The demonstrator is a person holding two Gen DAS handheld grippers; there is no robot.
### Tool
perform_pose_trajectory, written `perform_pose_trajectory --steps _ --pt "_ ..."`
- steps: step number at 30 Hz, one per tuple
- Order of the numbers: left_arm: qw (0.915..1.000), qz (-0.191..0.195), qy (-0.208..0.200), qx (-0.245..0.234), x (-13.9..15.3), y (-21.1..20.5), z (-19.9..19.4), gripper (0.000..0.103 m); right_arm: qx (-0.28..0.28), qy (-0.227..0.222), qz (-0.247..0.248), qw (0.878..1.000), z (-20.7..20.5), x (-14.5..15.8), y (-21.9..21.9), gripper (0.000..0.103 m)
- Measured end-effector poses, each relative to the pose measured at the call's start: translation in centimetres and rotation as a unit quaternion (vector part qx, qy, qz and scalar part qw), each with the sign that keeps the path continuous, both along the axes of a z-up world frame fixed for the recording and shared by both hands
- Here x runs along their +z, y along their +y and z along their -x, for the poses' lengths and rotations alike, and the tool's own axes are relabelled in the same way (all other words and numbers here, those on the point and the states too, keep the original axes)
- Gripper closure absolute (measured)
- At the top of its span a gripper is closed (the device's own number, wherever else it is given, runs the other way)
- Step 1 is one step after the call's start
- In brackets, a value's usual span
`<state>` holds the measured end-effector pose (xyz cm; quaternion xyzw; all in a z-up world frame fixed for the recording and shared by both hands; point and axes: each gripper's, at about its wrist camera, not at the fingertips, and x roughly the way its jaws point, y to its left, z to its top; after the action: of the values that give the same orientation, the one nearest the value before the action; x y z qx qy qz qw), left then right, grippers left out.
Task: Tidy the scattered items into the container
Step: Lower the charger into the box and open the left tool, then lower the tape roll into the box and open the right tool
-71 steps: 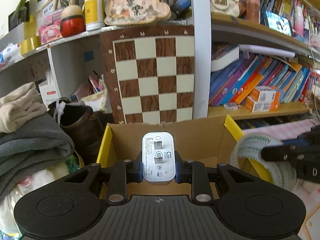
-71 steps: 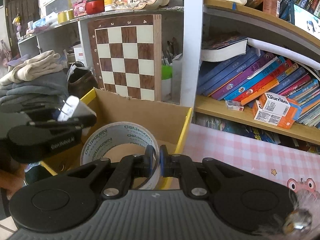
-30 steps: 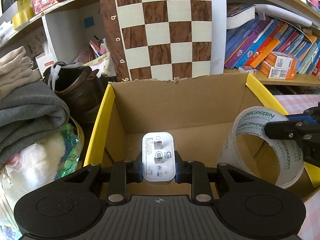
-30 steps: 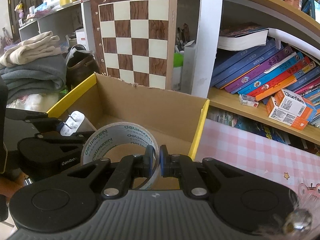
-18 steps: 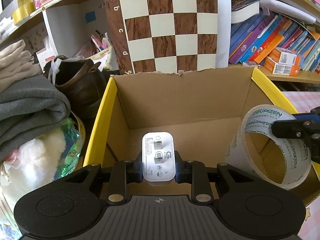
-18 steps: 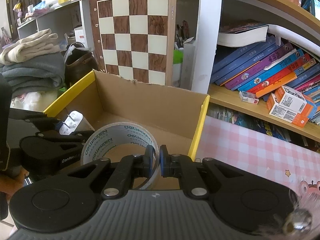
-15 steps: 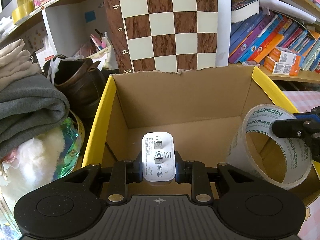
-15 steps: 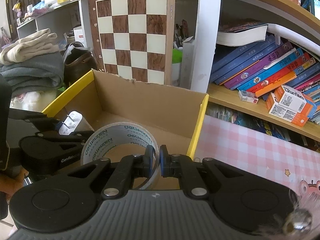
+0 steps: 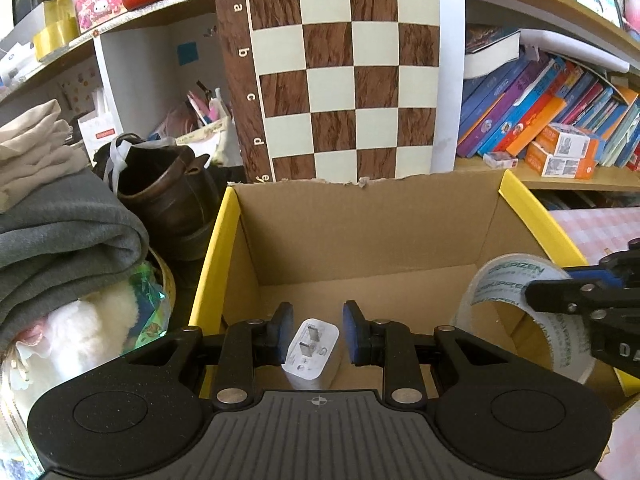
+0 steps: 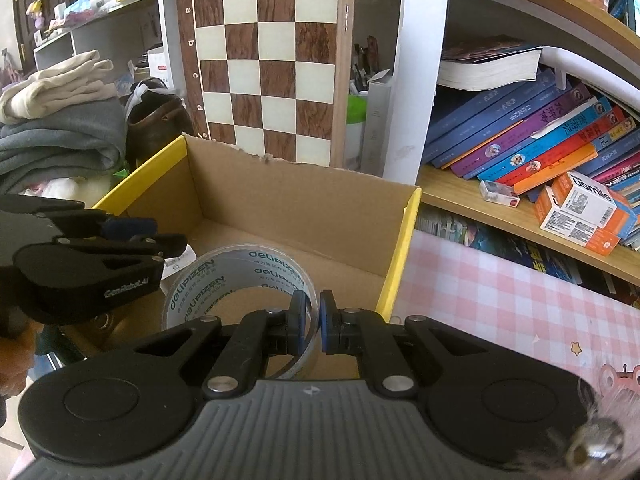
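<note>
Cardboard box [image 9: 360, 240]: open-topped, yellow side rims, in front of the chessboard [image 9: 340, 72].
Charger plug [image 9: 311, 350]: white, loose between the parted jaws of the left gripper [image 9: 316, 334], tilted, inside the box (resting or falling, I cannot tell).
Tape roll [image 10: 240, 280]: clenched at its near wall by the right gripper [image 10: 309, 322], low over the box's right half.
Risk: once let go, the roll may wheel onto the charger or lean against the yellow rim; the two grippers sit near enough to knock.

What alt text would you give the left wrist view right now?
The left hand-held gripper is open over a yellow-rimmed cardboard box, with a white plug charger loose between its fingers. At right, the right hand-held gripper holds a printed clear tape roll above the box.
</note>
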<state>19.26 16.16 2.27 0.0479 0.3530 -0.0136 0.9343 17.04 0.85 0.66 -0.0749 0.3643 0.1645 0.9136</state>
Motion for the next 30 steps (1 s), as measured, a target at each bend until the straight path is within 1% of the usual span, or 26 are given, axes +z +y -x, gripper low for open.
perform_pose_trajectory --steps 10,13,16,20,23,26,30 --pt "0.9996 0.012 -0.024 -0.007 1.1 0.0 1.3 0.077 0.026 0.001 0.020 0.999 -0.6 -0.2 0.9 0.096" --pt "0.9994 0.015 -0.031 -0.004 1.4 0.2 2.0 0.074 0.030 0.010 0.020 0.999 -1.2 -0.3 0.9 0.096" --pt "0.9988 0.013 -0.048 0.001 1.9 0.4 3.1 0.073 0.032 0.021 0.019 0.999 -1.8 -0.4 0.8 0.096" --pt "0.9979 0.005 -0.063 0.010 2.5 0.4 4.4 0.052 0.036 0.035 0.018 0.999 -2.5 -0.5 0.7 0.096" --pt "0.9980 0.014 -0.060 0.016 2.6 0.4 5.1 0.044 0.035 0.044 0.023 0.998 -3.2 -0.6 0.7 0.096" --pt "0.9981 0.020 -0.054 0.022 2.6 0.2 5.7 0.039 0.037 0.054 0.026 0.998 -3.8 -0.6 0.8 0.095" --pt "0.9984 0.030 -0.042 0.022 2.1 0.0 6.4 0.036 0.036 0.067 0.030 0.997 -4.5 -0.7 0.8 0.095"
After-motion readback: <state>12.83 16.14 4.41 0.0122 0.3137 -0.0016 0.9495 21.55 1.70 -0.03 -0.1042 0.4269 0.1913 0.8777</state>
